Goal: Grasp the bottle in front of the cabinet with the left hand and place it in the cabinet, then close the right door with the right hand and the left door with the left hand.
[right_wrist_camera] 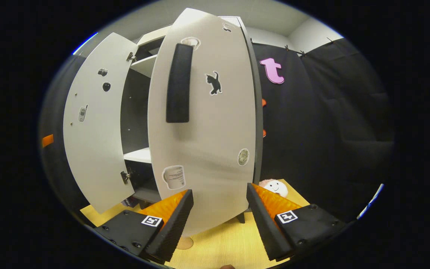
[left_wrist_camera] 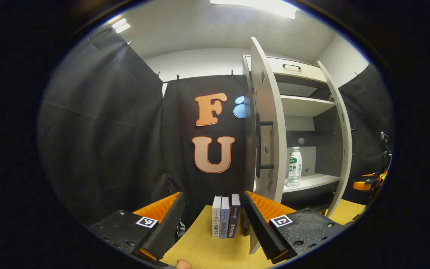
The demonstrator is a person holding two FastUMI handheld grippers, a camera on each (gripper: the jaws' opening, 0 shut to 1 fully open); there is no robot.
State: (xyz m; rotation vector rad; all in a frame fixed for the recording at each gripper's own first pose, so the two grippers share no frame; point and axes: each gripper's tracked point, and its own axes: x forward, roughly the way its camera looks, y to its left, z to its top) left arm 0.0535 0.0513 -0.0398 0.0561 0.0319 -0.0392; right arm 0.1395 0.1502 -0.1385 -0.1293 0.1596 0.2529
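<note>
In the left gripper view a white bottle (left_wrist_camera: pixel 294 167) with a green label stands upright on the cabinet's lower shelf (left_wrist_camera: pixel 312 182). The left door (left_wrist_camera: pixel 271 123) is open, edge-on to me, with its black handle (left_wrist_camera: pixel 258 145) facing me. My left gripper (left_wrist_camera: pixel 213 224) is open and holds nothing, low over the table short of that door. In the right gripper view the right door (right_wrist_camera: pixel 203 130) with its black handle (right_wrist_camera: pixel 178 84) looms close, partly swung in. My right gripper (right_wrist_camera: pixel 218 220) is open, its fingers on either side of the door's lower edge. The left door (right_wrist_camera: pixel 95 123) stands wide open beyond.
Three books (left_wrist_camera: pixel 225 220) stand upright on the wooden table (left_wrist_camera: pixel 200 250) just ahead of my left gripper. A white plush toy (right_wrist_camera: pixel 274 186) lies on the table (right_wrist_camera: pixel 222 243) right of the cabinet. The other gripper's orange part (left_wrist_camera: pixel 368 183) shows past the right door (left_wrist_camera: pixel 343 149).
</note>
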